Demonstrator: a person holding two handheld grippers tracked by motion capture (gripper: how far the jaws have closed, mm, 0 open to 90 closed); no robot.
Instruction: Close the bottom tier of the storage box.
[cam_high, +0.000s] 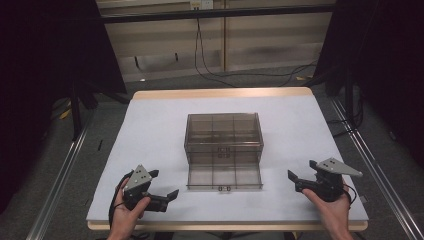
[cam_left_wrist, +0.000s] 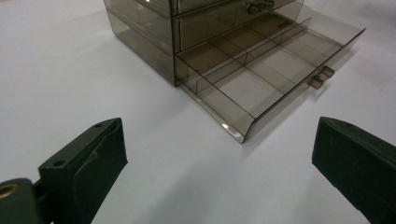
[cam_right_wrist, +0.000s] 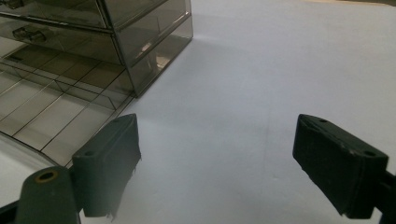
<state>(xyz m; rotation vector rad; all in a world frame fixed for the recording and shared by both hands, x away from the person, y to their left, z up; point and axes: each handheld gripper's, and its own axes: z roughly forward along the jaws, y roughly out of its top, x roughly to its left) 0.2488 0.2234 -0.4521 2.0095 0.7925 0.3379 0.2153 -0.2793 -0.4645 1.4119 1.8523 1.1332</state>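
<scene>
A smoky clear plastic drawer cabinet (cam_high: 223, 131) stands in the middle of the white table (cam_high: 150, 130). Its bottom drawer (cam_high: 224, 176) is pulled out toward me; the divided compartments look empty, and a small handle (cam_high: 224, 188) sits on its front. In the left gripper view the drawer (cam_left_wrist: 261, 74) lies ahead to the right, and in the right gripper view the drawer (cam_right_wrist: 51, 98) lies to the left. My left gripper (cam_high: 162, 184) rests near the front left, open and holding nothing. My right gripper (cam_high: 296, 176) rests near the front right, also open and holding nothing.
The table's wooden far edge (cam_high: 220, 93) runs along the back. Cables (cam_high: 220, 75) lie on the floor behind it. Metal rails (cam_high: 60, 175) flank the table, and dark curtains hang on both sides.
</scene>
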